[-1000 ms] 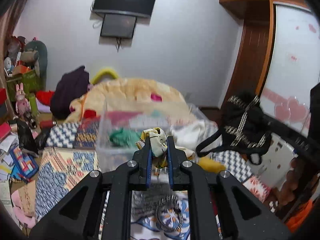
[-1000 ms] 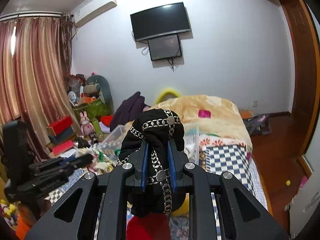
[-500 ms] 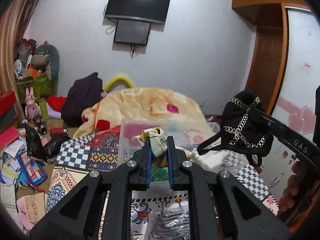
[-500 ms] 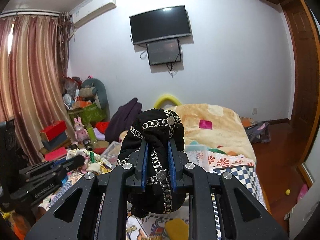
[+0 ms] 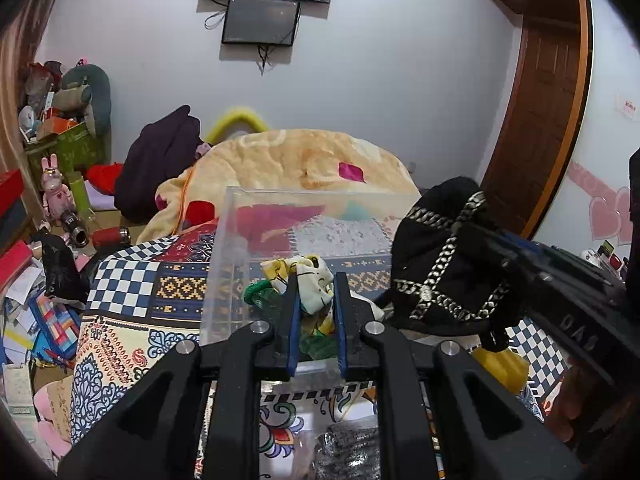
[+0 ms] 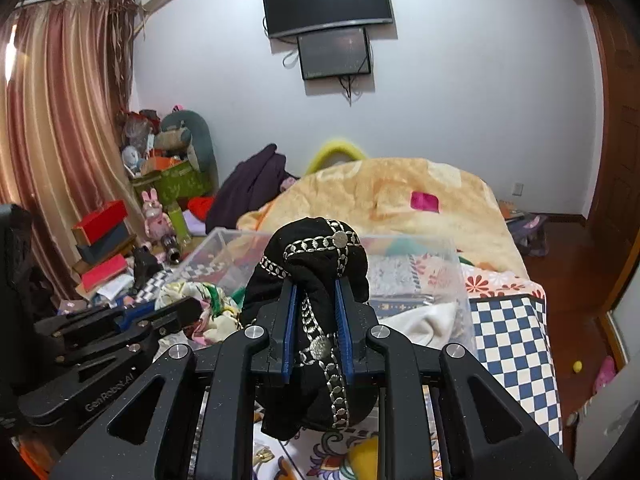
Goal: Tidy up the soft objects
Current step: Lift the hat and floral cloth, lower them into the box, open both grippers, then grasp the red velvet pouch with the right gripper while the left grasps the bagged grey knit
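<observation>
My left gripper [image 5: 316, 280] is shut on a yellow-and-white patterned cloth [image 5: 312, 284] and holds it over the near rim of a clear plastic bin [image 5: 224, 248] on the bed. A green cloth [image 5: 260, 294] lies inside the bin. My right gripper [image 6: 316, 286] is shut on a black cloth with silver chain trim [image 6: 316, 252], held just before the same bin [image 6: 456, 272]. The black cloth also shows at the right of the left wrist view [image 5: 448, 264]. The left gripper with its patterned cloth [image 6: 200, 300] shows at the left of the right wrist view.
The bed carries a patchwork spread [image 5: 132, 284] and an orange blanket [image 5: 288, 160]. A dark purple garment [image 5: 160, 164] lies at the bed's far left. Toys, boxes and papers crowd the floor at left [image 5: 48, 216]. A wooden wardrobe [image 5: 536, 120] stands right. A yellow item [image 5: 500, 364] lies near the bin.
Both grippers have come closer to the clear bin and lower, still shut on their cloths. The black cloth has moved in beside the bin's right side.
</observation>
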`<state>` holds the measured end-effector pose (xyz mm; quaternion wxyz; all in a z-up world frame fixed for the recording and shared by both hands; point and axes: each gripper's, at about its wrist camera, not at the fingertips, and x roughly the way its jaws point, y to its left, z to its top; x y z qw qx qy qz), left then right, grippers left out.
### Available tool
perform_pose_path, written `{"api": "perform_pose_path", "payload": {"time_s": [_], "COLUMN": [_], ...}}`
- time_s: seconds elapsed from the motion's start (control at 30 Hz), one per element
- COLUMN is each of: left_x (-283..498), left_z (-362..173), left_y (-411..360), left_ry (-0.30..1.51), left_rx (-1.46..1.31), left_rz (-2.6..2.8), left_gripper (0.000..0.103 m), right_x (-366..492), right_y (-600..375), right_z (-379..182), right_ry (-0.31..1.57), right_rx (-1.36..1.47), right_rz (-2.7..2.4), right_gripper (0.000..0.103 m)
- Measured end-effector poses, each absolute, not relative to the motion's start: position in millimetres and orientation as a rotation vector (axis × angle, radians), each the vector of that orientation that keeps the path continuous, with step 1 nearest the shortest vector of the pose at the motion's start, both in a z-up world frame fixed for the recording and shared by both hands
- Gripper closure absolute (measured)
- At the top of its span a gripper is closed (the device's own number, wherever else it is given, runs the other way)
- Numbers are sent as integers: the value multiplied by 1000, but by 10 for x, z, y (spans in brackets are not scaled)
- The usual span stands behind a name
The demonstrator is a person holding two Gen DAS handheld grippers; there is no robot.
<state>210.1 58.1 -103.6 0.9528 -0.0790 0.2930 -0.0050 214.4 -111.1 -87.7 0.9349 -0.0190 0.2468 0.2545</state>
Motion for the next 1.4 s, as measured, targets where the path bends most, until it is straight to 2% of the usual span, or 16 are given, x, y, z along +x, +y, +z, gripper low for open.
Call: {"api": "perform_pose_path", "payload": {"time_s": [0.33, 0.43, 0.5, 0.57, 0.63, 0.7, 0.8, 0.93, 1.07, 1.17, 1.4], "left_x": [2175, 2142, 2112, 2055, 1997, 1927, 1815, 1676, 1505, 1393, 1268], "left_z": [-1131, -1115, -1098, -1066, -1022, -960, -858, -742, -671, -668, -867], "left_y": [549, 564, 575, 589, 604, 606, 589, 582, 591, 592, 497], "left_ry": [653, 652, 649, 634, 610, 584, 544, 508, 486, 482, 540], "left_rx": [-147, -152, -159, -167, -177, -182, -170, -170, -179, -182, -160], "left_rz": [-12, -13, -13, -13, -21, -28, -26, -25, -27, -32, -28], "left_gripper": [90, 80, 66, 57, 49, 36, 32, 27, 20, 19, 13], "right_x": [2224, 2233, 2225, 2194, 2170, 2145, 2064, 1931, 1764, 1647, 1525], "right_y": [-1080, -1046, -1050, -1058, -1089, -1135, -1244, -1364, -1460, -1536, -1588], "right_z": [-998, -1015, -1012, -999, -970, -941, -883, -767, -658, -637, -854], "right_ry": [577, 593, 595, 596, 597, 598, 582, 557, 504, 481, 534], "right_rx": [-86, -103, -113, -120, -119, -107, -67, -42, -38, -32, -40], "right_rz": [515, 509, 497, 489, 490, 499, 515, 525, 512, 508, 505], "right_gripper": [83, 82, 80, 76, 69, 51, 41, 39, 31, 26, 26]}}
